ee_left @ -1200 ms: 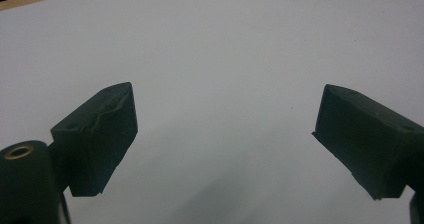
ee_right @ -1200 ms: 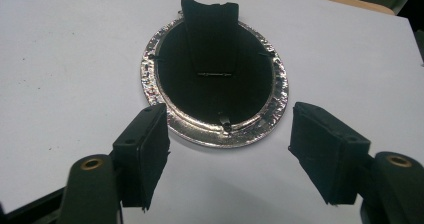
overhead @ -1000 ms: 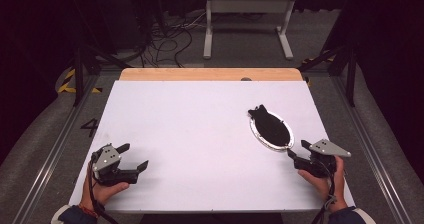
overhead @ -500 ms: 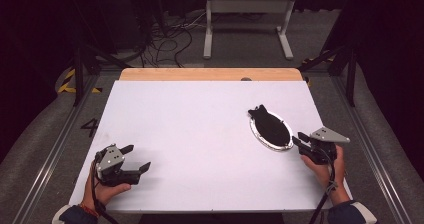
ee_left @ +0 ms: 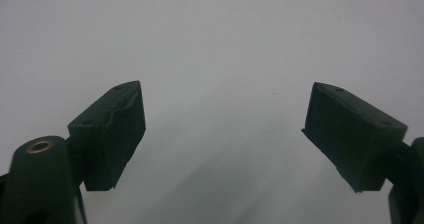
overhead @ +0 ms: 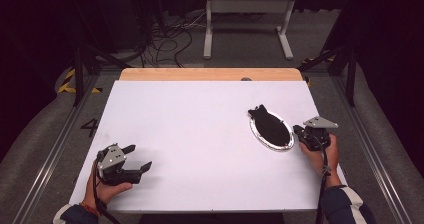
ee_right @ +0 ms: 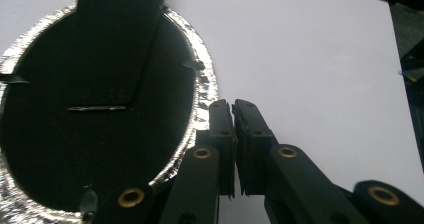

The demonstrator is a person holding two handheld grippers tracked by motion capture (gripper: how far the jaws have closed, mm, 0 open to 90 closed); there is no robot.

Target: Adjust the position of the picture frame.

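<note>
High view: oval foil-rimmed tray (overhead: 270, 130) sits right of centre on the white table (overhead: 200, 134), a black piece lying in it. Right claw (ee_right: 233, 115), jaws just closed on nothing, sits beside the tray's rim. Left claw (ee_left: 225, 134) gapes wide, empty.

1 black oval pad (overhead: 270, 128), 2 grippers (overhead: 131, 160), 1 table (overhead: 200, 114)

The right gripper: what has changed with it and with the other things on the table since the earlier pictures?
The right gripper has moved up along the table's right side, toward the far edge, and now sits beside the black oval piece with the silver rim. Its jaws have just been closing and stand together with nothing between them. The oval piece, the left gripper with its open jaws, and the white table stayed as they were.
</note>
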